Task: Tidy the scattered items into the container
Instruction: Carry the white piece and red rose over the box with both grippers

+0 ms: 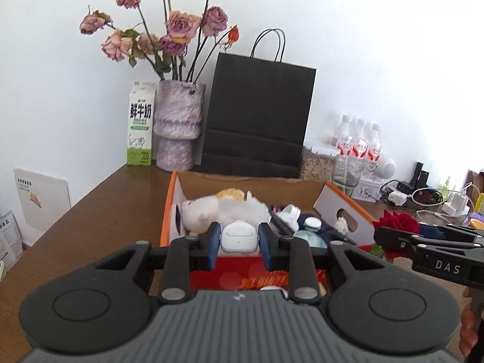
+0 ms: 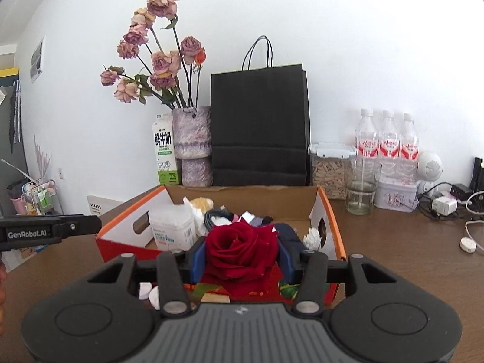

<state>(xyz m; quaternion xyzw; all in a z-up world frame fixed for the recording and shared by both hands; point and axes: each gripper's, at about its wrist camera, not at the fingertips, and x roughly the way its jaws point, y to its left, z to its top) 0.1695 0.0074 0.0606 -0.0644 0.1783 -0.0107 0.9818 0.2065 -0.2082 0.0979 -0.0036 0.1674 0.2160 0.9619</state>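
Observation:
An orange and white cardboard box (image 1: 174, 199) (image 2: 334, 220) stands on the brown table, holding a white plush toy (image 1: 211, 211), a hairbrush (image 1: 282, 224), a white tub (image 2: 172, 227) and other small items. My left gripper (image 1: 239, 239) is shut on a small white rounded case (image 1: 239, 237), held at the box's near edge. My right gripper (image 2: 240, 255) is shut on a red rose (image 2: 242, 251) (image 1: 399, 222), also just in front of the box. In the left wrist view the right gripper (image 1: 429, 242) comes in from the right.
Behind the box stand a black paper bag (image 1: 257, 115) (image 2: 260, 127), a vase of dried roses (image 1: 178, 121), a milk carton (image 1: 140, 127), a food jar (image 2: 331, 166), three water bottles (image 2: 387, 142) and a glass (image 2: 360, 196). Chargers and cables (image 2: 444, 205) lie at far right.

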